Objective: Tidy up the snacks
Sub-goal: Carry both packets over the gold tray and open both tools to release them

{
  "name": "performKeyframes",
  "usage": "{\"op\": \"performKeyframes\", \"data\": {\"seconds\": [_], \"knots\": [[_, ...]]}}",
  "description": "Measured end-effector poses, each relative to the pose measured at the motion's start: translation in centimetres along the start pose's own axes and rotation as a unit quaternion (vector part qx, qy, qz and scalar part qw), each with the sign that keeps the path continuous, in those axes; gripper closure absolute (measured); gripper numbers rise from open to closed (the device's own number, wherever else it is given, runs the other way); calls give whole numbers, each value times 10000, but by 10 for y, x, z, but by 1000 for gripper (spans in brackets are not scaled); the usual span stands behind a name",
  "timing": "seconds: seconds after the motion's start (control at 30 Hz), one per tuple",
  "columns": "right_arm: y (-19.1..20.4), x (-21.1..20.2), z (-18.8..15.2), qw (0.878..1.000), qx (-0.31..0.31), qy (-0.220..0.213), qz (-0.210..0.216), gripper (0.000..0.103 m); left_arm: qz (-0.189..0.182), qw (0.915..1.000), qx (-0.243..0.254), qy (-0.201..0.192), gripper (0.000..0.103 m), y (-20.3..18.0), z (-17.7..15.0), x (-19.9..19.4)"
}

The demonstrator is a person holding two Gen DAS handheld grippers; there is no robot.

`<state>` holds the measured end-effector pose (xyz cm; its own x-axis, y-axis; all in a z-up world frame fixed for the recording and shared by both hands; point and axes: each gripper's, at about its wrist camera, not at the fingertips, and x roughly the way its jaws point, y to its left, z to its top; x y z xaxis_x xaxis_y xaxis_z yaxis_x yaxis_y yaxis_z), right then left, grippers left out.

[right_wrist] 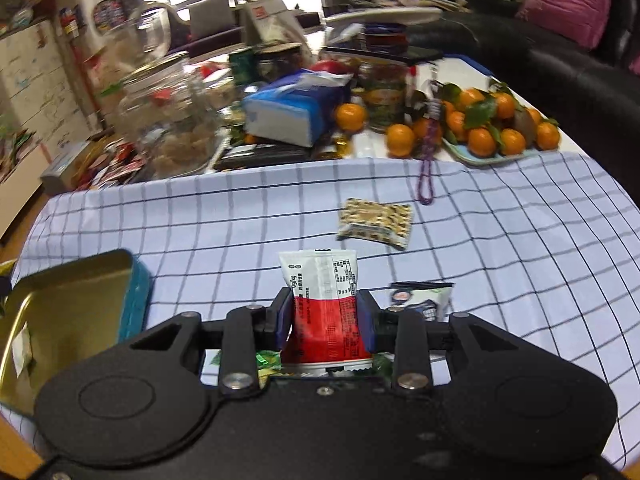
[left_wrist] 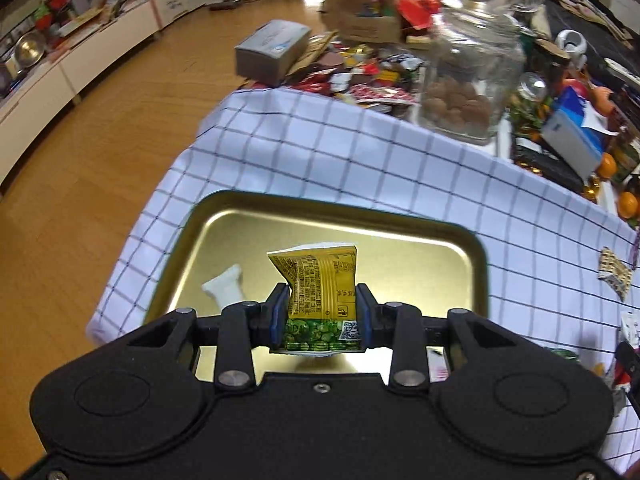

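My left gripper point(left_wrist: 322, 302) is shut on a yellow and green snack packet point(left_wrist: 320, 292) and holds it above a gold tin tray point(left_wrist: 400, 236). A white packet point(left_wrist: 225, 289) lies in the tray. My right gripper point(right_wrist: 326, 310) is shut on a red and white snack packet point(right_wrist: 324, 304) above the checked cloth point(right_wrist: 200, 216). The tray point(right_wrist: 68, 292), with a teal outer wall, is at its left. A brown patterned packet point(right_wrist: 376, 222) lies ahead on the cloth, and a black and white packet point(right_wrist: 422, 298) lies just right of the gripper. Green packets point(right_wrist: 266, 362) show under it.
A glass jar of cookies point(left_wrist: 468, 80) stands beyond the cloth beside loose wrappers point(left_wrist: 372, 76) and a grey box point(left_wrist: 272, 50). In the right wrist view a blue tissue pack point(right_wrist: 292, 112), a plate of oranges point(right_wrist: 496, 128) and purple beads point(right_wrist: 426, 168) lie beyond the cloth.
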<state>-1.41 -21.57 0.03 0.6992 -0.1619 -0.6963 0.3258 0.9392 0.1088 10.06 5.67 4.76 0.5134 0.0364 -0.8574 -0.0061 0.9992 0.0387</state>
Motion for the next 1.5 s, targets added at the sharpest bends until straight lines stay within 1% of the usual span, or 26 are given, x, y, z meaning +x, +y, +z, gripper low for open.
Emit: {"op": "performKeyframes", "data": {"seconds": [0.07, 0.13, 0.27, 0.4, 0.47, 0.57, 0.67, 0.87, 1.03, 1.2, 1.4, 1.5], "knots": [[12, -8, -4, 9997, -216, -35, 148, 68, 138, 9999, -76, 31, 59, 11, -1, 2], [22, -13, -7, 9992, -299, -17, 268, 68, 235, 9996, -164, 86, 59, 20, 0, 4], [46, -18, -14, 9983, -113, 163, 542, 68, 227, 9985, -377, 337, 59, 35, 2, 10], [76, -20, -18, 9964, -93, 288, 798, 68, 233, 9972, -448, 556, 59, 40, 3, 15], [90, -20, -14, 9952, -117, 330, 913, 68, 134, 9966, -518, 620, 59, 43, 3, 15], [111, -20, -4, 9921, 48, 434, 1172, 68, -124, 9955, -608, 712, 59, 49, 5, 13], [131, -19, 9, 9893, 157, 496, 1362, 68, -191, 9947, -666, 765, 59, 53, 5, 14], [168, -18, 29, 9890, -105, 410, 1420, 68, -128, 9949, -692, 725, 59, 55, 8, 13], [183, -14, 38, 9885, -223, 365, 1447, 68, -176, 9947, -692, 733, 58, 56, 8, 12], [186, -5, 40, 9891, -300, 437, 1374, 68, -91, 9957, -637, 667, 58, 55, 8, 10], [187, 4, 40, 9881, -261, 613, 1387, 65, -237, 9951, -691, 668, 58, 56, 9, 9], [187, 5, 39, 9874, -232, 631, 1434, 65, -297, 9949, -679, 689, 57, 56, 9, 9]]}}
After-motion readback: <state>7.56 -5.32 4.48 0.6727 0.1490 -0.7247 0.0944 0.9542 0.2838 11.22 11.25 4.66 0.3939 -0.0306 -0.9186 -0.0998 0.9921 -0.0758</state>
